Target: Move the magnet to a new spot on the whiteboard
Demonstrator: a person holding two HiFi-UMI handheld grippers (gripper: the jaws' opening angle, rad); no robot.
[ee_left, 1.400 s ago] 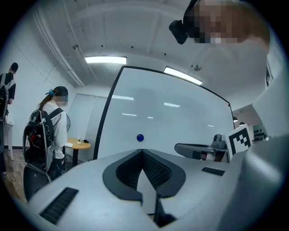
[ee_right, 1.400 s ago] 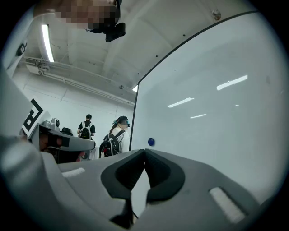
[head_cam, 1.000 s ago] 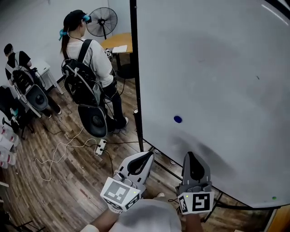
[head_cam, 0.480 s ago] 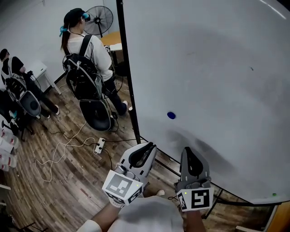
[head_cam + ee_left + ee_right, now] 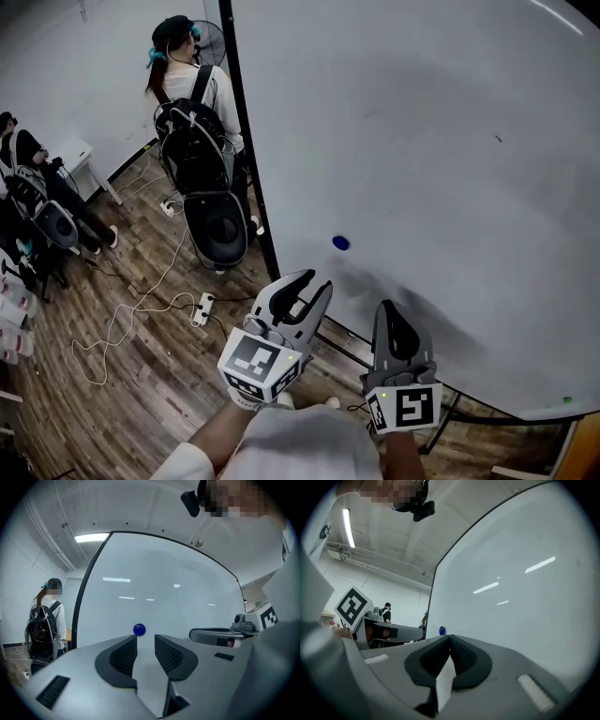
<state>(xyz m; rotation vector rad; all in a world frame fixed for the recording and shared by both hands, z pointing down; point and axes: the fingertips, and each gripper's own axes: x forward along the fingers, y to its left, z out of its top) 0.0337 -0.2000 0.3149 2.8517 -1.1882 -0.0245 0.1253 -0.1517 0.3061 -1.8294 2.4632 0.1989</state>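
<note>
The blue magnet point(image 5: 340, 243) sits low on the whiteboard point(image 5: 422, 141), near its left edge. The left gripper point(image 5: 305, 286) points toward it. Its fingers point(image 5: 124, 656) have just been opening and now stand a little apart with nothing between them, the magnet lying beyond their tips, untouched. The right gripper point(image 5: 394, 314), just to the right, has its fingers point(image 5: 464, 656) pressed together and empty. A person point(image 5: 192, 122) with a backpack stands far left.
</note>
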